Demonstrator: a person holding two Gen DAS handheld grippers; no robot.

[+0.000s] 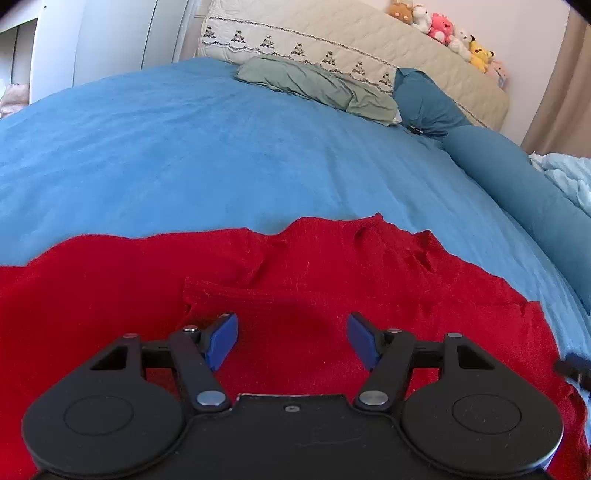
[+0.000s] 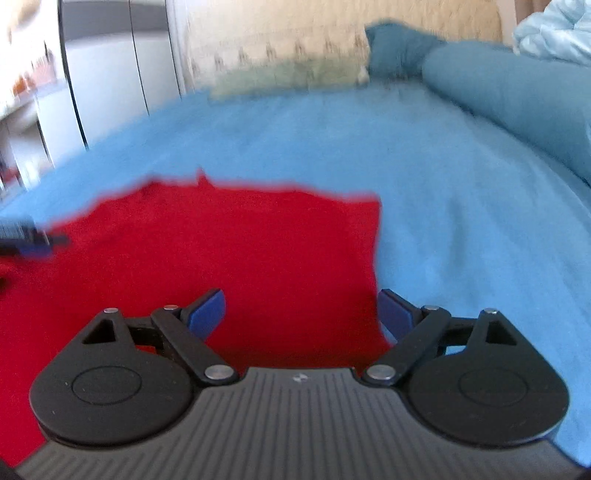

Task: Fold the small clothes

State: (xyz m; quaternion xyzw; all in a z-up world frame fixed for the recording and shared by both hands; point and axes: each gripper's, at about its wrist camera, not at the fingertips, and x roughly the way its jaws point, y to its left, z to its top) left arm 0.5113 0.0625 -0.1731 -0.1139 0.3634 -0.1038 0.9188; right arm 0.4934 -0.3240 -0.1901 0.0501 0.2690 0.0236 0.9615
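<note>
A red knit garment [image 1: 295,266] lies spread on the blue bedsheet [image 1: 184,155], with wrinkles along its far edge. My left gripper [image 1: 291,338] is open and empty, just above the garment near a ribbed hem. In the right wrist view, which is motion-blurred, the same red garment [image 2: 229,251] lies on the sheet [image 2: 461,221]. My right gripper [image 2: 301,314] is open and empty over the garment's right edge, its right finger [image 2: 395,314] over the sheet. The left gripper's tip shows at the left edge [image 2: 26,240].
A green pillow [image 1: 314,86], dark teal pillows [image 1: 424,99] and a long teal bolster [image 1: 517,184] lie at the head and right of the bed. A quilted headboard [image 1: 351,33] holds plush toys [image 1: 443,29]. White wardrobe doors [image 1: 110,33] stand far left.
</note>
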